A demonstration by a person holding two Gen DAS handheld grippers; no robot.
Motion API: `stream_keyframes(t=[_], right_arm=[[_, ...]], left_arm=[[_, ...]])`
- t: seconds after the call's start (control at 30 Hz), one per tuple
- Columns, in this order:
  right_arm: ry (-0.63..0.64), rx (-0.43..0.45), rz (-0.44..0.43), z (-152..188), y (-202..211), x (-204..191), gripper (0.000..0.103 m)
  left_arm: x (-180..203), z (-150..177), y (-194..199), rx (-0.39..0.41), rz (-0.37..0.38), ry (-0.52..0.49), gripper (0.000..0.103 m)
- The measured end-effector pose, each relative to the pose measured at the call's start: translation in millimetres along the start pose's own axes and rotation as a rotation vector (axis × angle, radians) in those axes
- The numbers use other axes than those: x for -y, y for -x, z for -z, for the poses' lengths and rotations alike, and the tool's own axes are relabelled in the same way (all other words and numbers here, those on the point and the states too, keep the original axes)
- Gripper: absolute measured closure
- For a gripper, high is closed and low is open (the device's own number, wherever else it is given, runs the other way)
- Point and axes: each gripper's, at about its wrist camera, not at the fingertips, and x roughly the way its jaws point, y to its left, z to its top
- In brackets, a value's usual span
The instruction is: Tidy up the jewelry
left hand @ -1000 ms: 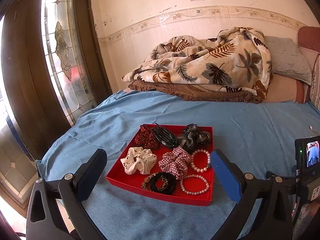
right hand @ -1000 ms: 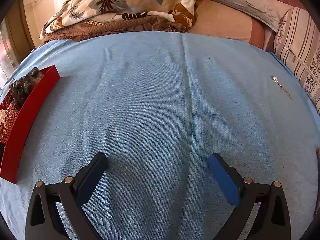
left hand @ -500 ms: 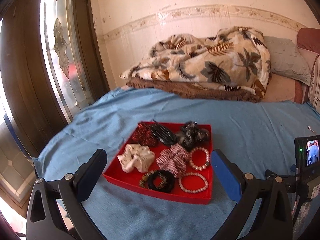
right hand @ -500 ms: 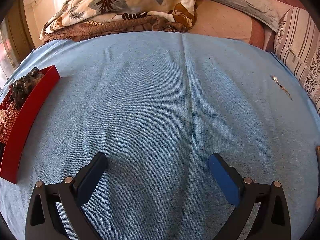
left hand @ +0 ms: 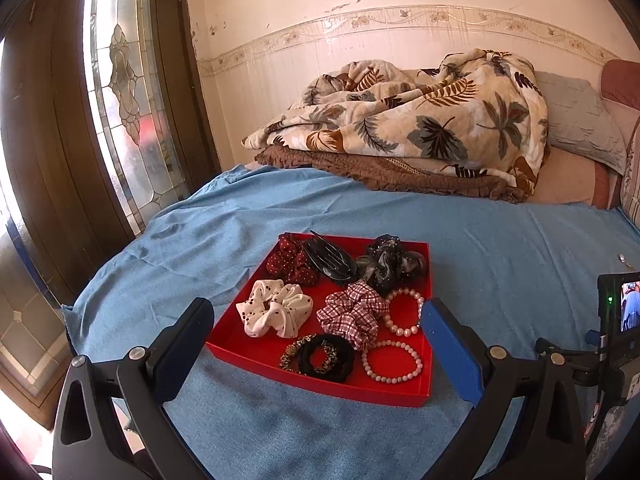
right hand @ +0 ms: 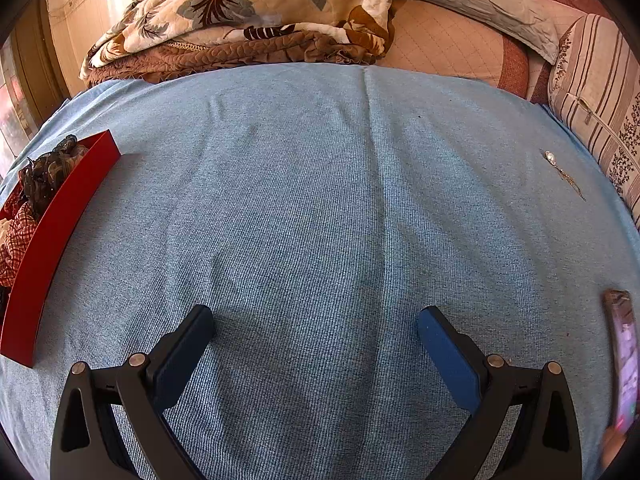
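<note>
So my left gripper (left hand: 316, 320) is hanging over the blue sheet (left hand: 500, 248) with the jaws spread wide, nothing in them, and the red tray (left hand: 240, 354) sits right between the fingertips in that view. Tray's pretty full: white scrunchie (left hand: 274, 314) at about 9 o'clock, plaid scrunchie (left hand: 352, 314) in the middle, red dotted scrunchie (left hand: 292, 264) at 11, black claw clip (left hand: 330, 262) leaning on it at 12, a dark scrunchie (left hand: 386, 266) at 1. Two bead bracelets on the right side, pearl one (left hand: 404, 312) at 3 and pink one (left hand: 392, 362) at 5, plus some black and leopard hair ties (left hand: 318, 356) at 6, touching the plaid one. My right gripper (right hand: 316, 334) is also wide apart and empty, over bare sheet, with the tray well off at 9 o'clock in its view. A little necklace (right hand: 562, 174) with a pearl pendant is lying loose on the sheet at 2 o'clock from there, nowhere near the tray. Leaf blanket (left hand: 420, 120) is bunched up at 12, pillows (right hand: 480, 8) beside it. There's a phone (right hand: 622, 360) at the far right edge, blurry.
</note>
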Motion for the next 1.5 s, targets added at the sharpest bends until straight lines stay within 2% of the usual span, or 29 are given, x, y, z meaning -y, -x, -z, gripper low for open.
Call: stream_keyframes(t=[0.5,0.93,1.3,1.5], right_arm=[[0.000,0.000,0.000,0,0,1,0.000],[0.002,0.002,0.001,0,-2,-1,0.000],[0.001,0.003,0.000,0,-2,-1,0.000],[0.004,-0.009,-0.012,2,-2,1,0.000]], left_arm=[[-14,1,-13,-0.024,-0.049,0.025,0.000],[-30,0,-6,0.006,-0.079,0.057,0.000],[-73,-4,11,0.049,-0.157,0.142,0.000],[-94,-1,14,0.042,-0.180,0.171,0.000]])
